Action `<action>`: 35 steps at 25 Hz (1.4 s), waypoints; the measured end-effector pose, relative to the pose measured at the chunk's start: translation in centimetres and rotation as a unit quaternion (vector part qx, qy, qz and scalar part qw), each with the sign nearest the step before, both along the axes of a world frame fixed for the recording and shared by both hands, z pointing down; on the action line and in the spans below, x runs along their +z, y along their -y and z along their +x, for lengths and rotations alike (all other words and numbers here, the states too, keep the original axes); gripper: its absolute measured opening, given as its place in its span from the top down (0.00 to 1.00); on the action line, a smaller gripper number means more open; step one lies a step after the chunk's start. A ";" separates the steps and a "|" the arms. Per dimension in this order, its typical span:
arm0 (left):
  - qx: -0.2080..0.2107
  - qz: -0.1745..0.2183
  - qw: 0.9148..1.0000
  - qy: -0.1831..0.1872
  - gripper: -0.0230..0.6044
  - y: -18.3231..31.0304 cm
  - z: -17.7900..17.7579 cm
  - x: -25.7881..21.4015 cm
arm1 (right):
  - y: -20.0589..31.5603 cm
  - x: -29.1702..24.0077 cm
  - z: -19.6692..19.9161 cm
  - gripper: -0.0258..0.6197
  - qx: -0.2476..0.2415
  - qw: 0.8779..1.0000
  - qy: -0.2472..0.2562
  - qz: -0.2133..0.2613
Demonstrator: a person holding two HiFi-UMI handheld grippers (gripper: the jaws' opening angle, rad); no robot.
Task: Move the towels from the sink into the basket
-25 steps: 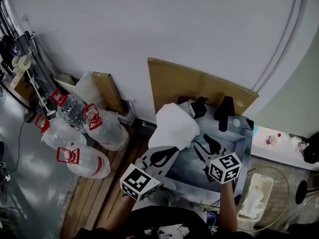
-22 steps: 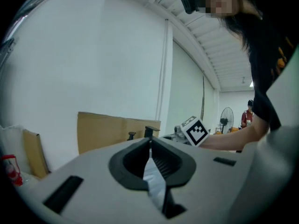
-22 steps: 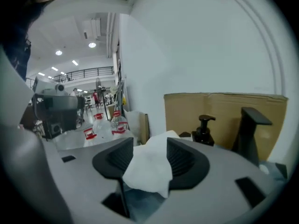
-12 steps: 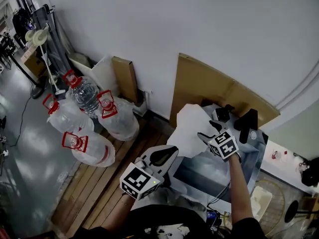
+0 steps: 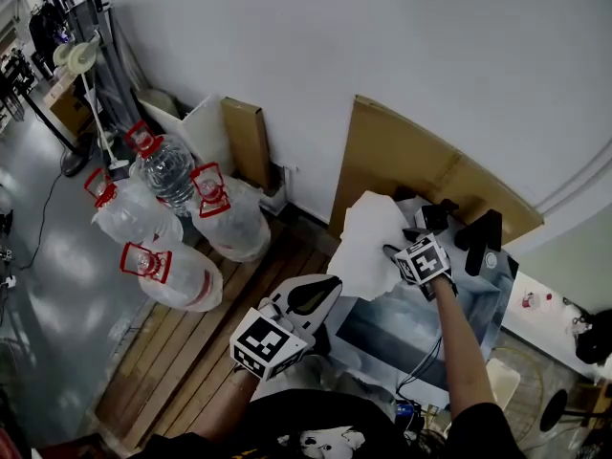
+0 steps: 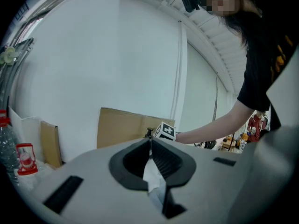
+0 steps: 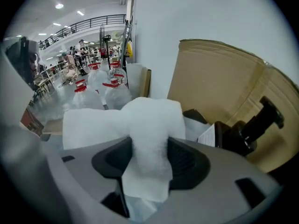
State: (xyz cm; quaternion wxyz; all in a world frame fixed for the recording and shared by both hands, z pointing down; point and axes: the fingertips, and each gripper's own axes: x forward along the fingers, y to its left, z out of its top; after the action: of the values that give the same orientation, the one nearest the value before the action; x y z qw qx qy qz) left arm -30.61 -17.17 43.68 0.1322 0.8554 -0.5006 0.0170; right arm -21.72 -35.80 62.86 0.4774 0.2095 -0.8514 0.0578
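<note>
A white towel [image 5: 368, 239] hangs over the left end of the steel sink [image 5: 411, 331]. My right gripper [image 5: 390, 251] is at the towel's right side. In the right gripper view the bunched towel [image 7: 142, 125] fills the gap between the jaws of my right gripper [image 7: 149, 146]. Those jaws have just been closing and the pads press on the cloth. My left gripper [image 5: 327, 289] is below the towel's lower edge. Its jaws [image 6: 150, 143] are together with a white strip of towel [image 6: 152, 174] pinched between them. The basket [image 5: 504, 381] shows partly at the lower right.
Brown cardboard [image 5: 421, 165] leans on the white wall behind the sink, and a black faucet [image 5: 483, 229] stands at the sink's back. Several large water jugs with red handles [image 5: 167, 228] lie on the wooden floor [image 5: 182, 371] to the left.
My right gripper has come from over the sink to the towel and closed around it. My left gripper has dropped away below the towel. The head view has swung to the left.
</note>
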 end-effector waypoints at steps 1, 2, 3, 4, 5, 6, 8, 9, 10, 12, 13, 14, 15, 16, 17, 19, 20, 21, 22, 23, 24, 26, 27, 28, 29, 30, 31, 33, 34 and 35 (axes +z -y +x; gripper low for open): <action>-0.001 0.000 1.000 0.000 0.94 -0.1 0.0 0.0 | -0.2 -0.1 0.0 0.62 0.002 1.000 0.002 0.001; -0.001 -0.001 1.000 0.000 0.94 -0.1 -0.1 0.1 | -0.3 -0.4 -0.1 0.68 0.003 1.000 0.008 0.004; 0.000 -0.001 1.000 0.001 0.94 -0.1 -0.1 0.0 | -0.5 -0.9 -0.1 0.74 0.008 1.000 0.018 0.009; 0.002 0.000 1.000 0.002 0.94 -0.2 0.0 0.0 | -0.7 -1.4 -0.1 0.78 0.016 0.999 0.032 0.015; 0.005 0.000 1.000 0.003 0.94 -0.2 0.0 0.0 | -0.9 -2.0 -0.1 0.80 0.027 0.998 0.047 0.021; 0.007 0.001 1.000 0.004 0.94 -0.3 0.2 -0.1 | -1.1 -2.6 0.0 0.82 0.037 0.997 0.061 0.027; 0.010 0.004 1.000 0.005 0.94 -0.3 0.4 -0.2 | -1.6 -3.8 0.1 0.83 0.053 0.994 0.085 0.038; 0.011 0.005 1.000 0.005 0.94 -0.2 0.5 -0.3 | -1.9 -4.4 0.2 0.84 0.057 0.993 0.095 0.044; 0.012 0.006 1.000 0.005 0.94 -0.2 0.6 -0.3 | -2.2 -5.2 0.2 0.85 0.059 0.991 0.105 0.050; 0.017 0.008 1.000 0.006 0.94 -0.2 0.9 -0.4 | -2.9 -6.8 0.3 0.85 0.060 0.988 0.125 0.065; 0.020 0.009 1.000 0.006 0.94 -0.2 1.2 -0.5 | -3.2 -7.8 0.4 0.86 0.061 0.986 0.136 0.073; 0.023 0.010 1.000 0.006 0.94 -0.2 1.5 -0.6 | -3.5 -8.9 0.6 0.86 0.063 0.984 0.148 0.081; 0.026 0.011 1.000 0.006 0.94 -0.2 1.7 -0.7 | -3.9 -10.0 0.8 0.87 0.066 0.981 0.160 0.089; 0.029 0.012 0.999 0.006 0.94 -0.2 2.0 -0.8 | -4.3 -11.1 1.1 0.87 0.069 0.978 0.172 0.098; 0.032 0.013 0.999 0.007 0.94 -0.2 2.3 -0.8 | -4.7 -12.3 1.4 0.87 0.072 0.975 0.184 0.106; 0.039 0.016 0.999 0.006 0.94 -0.3 3.1 -1.0 | -5.7 -14.6 2.2 0.87 0.078 0.968 0.206 0.121; 0.042 0.017 0.999 0.006 0.94 -0.3 3.5 -1.2 | -6.2 -15.7 2.8 0.87 0.080 0.965 0.216 0.128; 0.046 0.019 0.999 0.006 0.94 -0.3 4.0 -1.3 | -6.7 -16.8 3.4 0.88 0.082 0.961 0.225 0.135; 0.050 0.022 0.998 0.006 0.94 -0.3 4.5 -1.6 | -7.2 -17.8 4.1 0.88 0.085 0.958 0.234 0.143; 0.055 0.025 0.998 0.006 0.94 -0.3 5.1 -1.9 | -7.7 -18.8 4.9 0.88 0.088 0.954 0.244 0.150; 0.060 0.029 0.998 0.007 0.94 -0.2 5.8 -2.2 | -8.2 -19.8 5.8 0.88 0.092 0.950 0.253 0.157; 0.071 0.037 0.997 0.007 0.94 -0.2 7.2 -2.9 | -9.1 -21.7 7.9 0.88 0.100 0.943 0.266 0.172; 0.077 0.041 0.996 0.007 0.94 -0.2 8.0 -3.2 | -9.7 -22.6 9.1 0.88 0.104 0.940 0.269 0.180; 0.083 0.044 0.996 0.007 0.94 -0.2 8.9 -3.5 | -10.3 -23.4 10.2 0.88 0.107 0.938 0.271 0.189; 0.090 0.046 0.995 0.006 0.94 -0.2 9.8 -3.8 | -11.0 -24.2 11.3 0.88 0.109 0.935 0.272 0.197; 0.098 0.049 0.994 0.006 0.94 -0.3 10.8 -4.0 | -11.7 -25.0 12.5 0.88 0.112 0.933 0.274 0.205; 0.107 0.051 0.993 0.006 0.94 -0.4 11.9 -4.2 | -12.4 -25.8 13.7 0.88 0.117 0.930 0.276 0.212; 0.127 0.054 0.990 0.005 0.94 -0.7 14.4 -4.6 | -13.6 -27.1 16.4 0.88 0.133 0.923 0.282 0.226; 0.137 0.055 0.989 0.005 0.94 -0.8 15.8 -4.7 | -14.1 -27.6 18.0 0.88 0.143 0.919 0.286 0.231; 0.148 0.055 0.987 0.004 0.94 -0.9 17.3 -4.9 | -14.6 -28.0 19.6 0.88 0.155 0.915 0.289 0.235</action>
State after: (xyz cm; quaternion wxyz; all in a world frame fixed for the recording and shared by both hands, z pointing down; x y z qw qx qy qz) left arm -13.35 -16.31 38.81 0.0785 0.9258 -0.3697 0.0120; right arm -2.07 -21.17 34.84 0.1327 0.4188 -0.8983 -0.0128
